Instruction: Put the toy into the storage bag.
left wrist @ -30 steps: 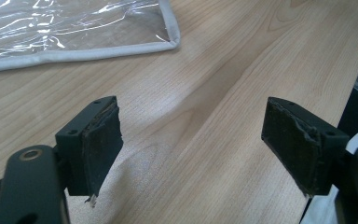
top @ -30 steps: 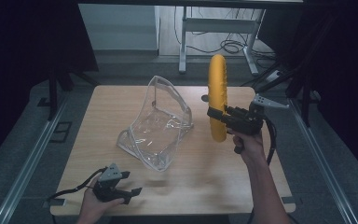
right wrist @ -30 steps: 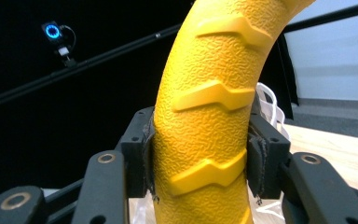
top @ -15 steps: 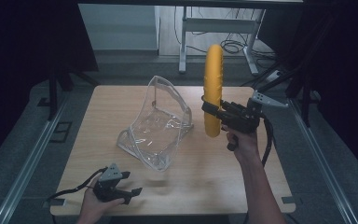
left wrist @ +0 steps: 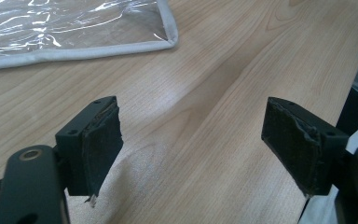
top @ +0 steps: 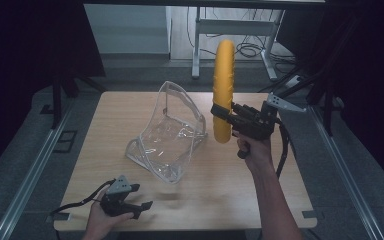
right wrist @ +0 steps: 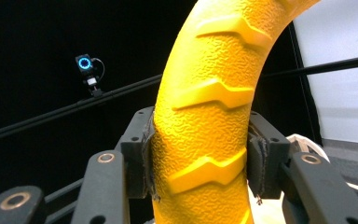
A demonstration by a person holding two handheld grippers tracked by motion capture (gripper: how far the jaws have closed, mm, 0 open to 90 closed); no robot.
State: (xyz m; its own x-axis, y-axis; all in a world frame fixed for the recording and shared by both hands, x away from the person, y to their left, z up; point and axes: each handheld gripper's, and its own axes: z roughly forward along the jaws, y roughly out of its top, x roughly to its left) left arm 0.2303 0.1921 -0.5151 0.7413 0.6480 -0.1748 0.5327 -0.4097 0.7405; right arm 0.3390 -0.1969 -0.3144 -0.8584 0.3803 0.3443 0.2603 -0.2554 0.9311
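On the wooden table, a clear plastic pouch stands propped, mouth apparently open. Right of it, above the tabletop, the yellow ridged curved object is held upright, clamped between the right gripper pads. Near the front edge, the left gripper rests, jaws spread wide, nothing between them.

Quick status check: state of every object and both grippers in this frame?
yellow ridged ring: lifted clear of the table, held upright on edge.
right gripper: shut on the ring's lower part, pads pressing both sides.
clear plastic pouch: standing on the table, mouth open, nothing visible inside, untouched.
left gripper: open, jaws wide, nothing between them, low at the table's near edge.
wooden table: bears the pouch.
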